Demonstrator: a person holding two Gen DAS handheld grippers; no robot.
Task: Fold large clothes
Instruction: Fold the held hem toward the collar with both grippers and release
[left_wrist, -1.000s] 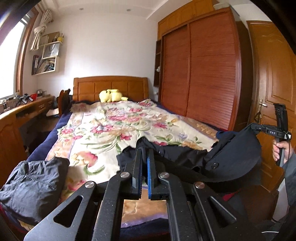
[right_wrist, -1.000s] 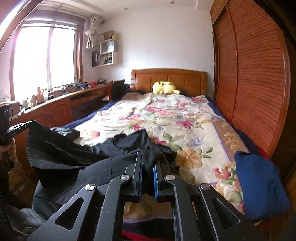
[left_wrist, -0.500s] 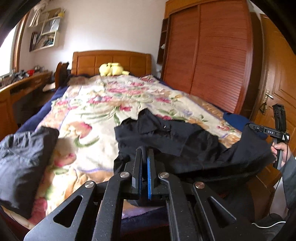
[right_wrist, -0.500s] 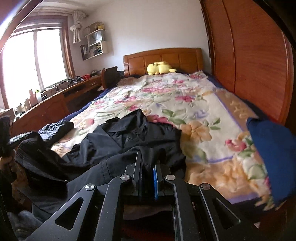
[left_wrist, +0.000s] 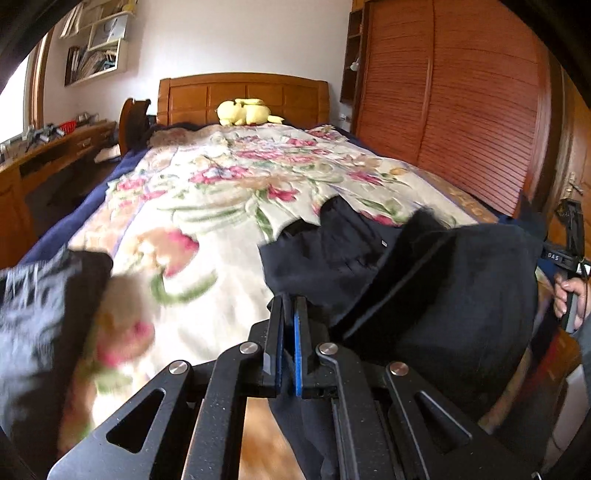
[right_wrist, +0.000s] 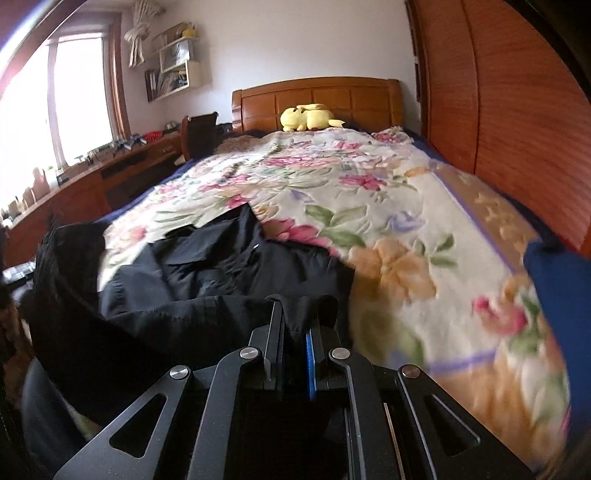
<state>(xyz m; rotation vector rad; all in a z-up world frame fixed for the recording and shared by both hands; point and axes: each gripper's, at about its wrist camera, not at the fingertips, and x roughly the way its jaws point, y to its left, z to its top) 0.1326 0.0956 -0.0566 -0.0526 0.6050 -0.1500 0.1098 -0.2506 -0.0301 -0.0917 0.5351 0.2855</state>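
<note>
1. The black garment (right_wrist: 236, 266) lies at the foot edge of the bed (right_wrist: 388, 206), on the floral bedspread. Its collar end points toward the headboard (right_wrist: 317, 99). The near hem hangs off the foot edge, held up by both tools.
2. Left gripper (left_wrist: 289, 339): fingers pressed together on the garment's near edge, dark cloth trailing down below them. Right gripper (right_wrist: 295, 343): fingers nearly together with a fold of the same cloth pinched between.
3. Left wrist view: a broad flap of the garment rises at the right and hides part of the bed's right foot corner. The right-hand tool and the person's hand (left_wrist: 570, 295) show just past it.
4. Judged step: laying the garment flat before the first fold. The body is still rumpled near the collar, so the task looks early.
5. To do well: hold both pinches firm and draw the hem evenly toward the foot edge so the wrinkles pull out. Keep the two tools level and the same way apart, else the cloth skews.
6. Lower the raised flap onto the bedspread rather than dropping it; loose cloth may fold back on itself.
7. Nearby: a second dark garment (left_wrist: 44, 314) at the left foot corner and a blue item (right_wrist: 557, 280) at the right edge. Keep the spread clear of both.
8. Both views are motion-blurred near the foot edge; fine creases not readable.
</note>
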